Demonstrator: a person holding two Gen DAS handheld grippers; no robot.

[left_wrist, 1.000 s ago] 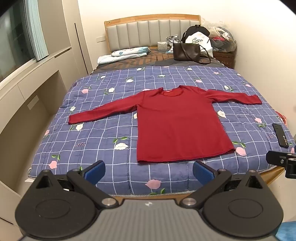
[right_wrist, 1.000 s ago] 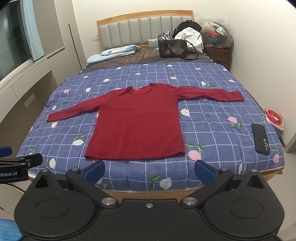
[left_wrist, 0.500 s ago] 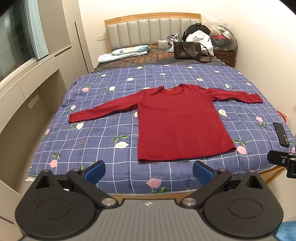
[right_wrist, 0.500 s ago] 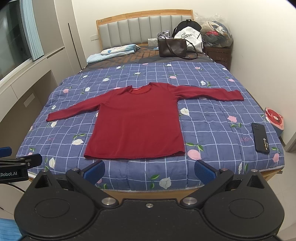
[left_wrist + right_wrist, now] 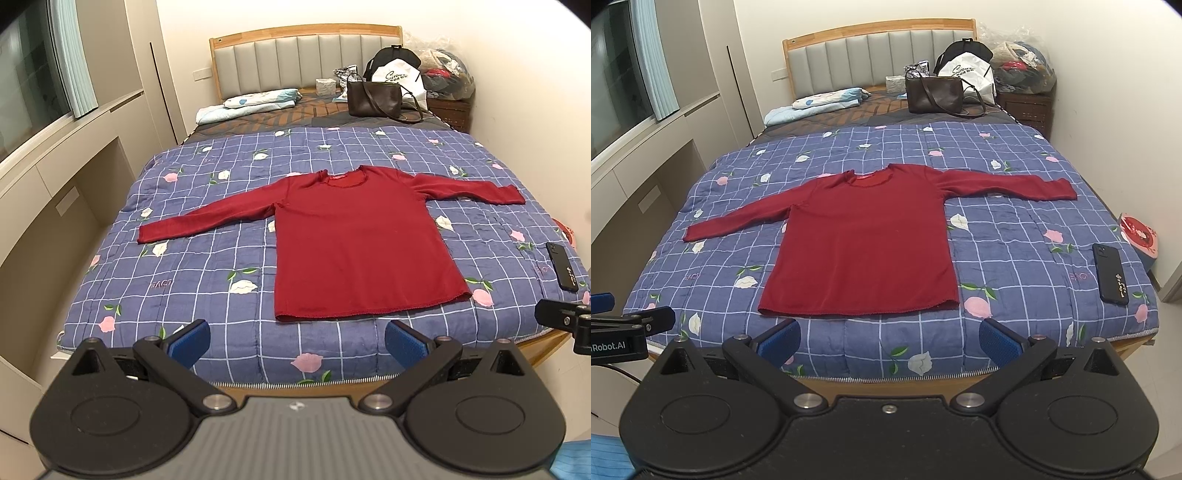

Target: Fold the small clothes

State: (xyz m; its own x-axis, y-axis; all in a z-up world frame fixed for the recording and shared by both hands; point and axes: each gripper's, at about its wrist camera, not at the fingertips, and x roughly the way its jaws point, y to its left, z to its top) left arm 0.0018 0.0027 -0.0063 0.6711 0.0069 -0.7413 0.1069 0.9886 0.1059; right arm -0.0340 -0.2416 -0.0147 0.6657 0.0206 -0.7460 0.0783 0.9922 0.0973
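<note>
Sweater [image 5: 354, 243], red and long-sleeved, lay flat with sleeves spread on the blue checked quilt [image 5: 207, 280] of the bed. Left tongs [image 5: 297, 341] and right tongs [image 5: 889, 339] hung spread and empty before its hem; a black phone [image 5: 1110, 273] lay right.

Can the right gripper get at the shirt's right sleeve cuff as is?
Probably yes: right gripper is open, and nothing lies between it and the cuff; the phone sits off to the side.
</note>
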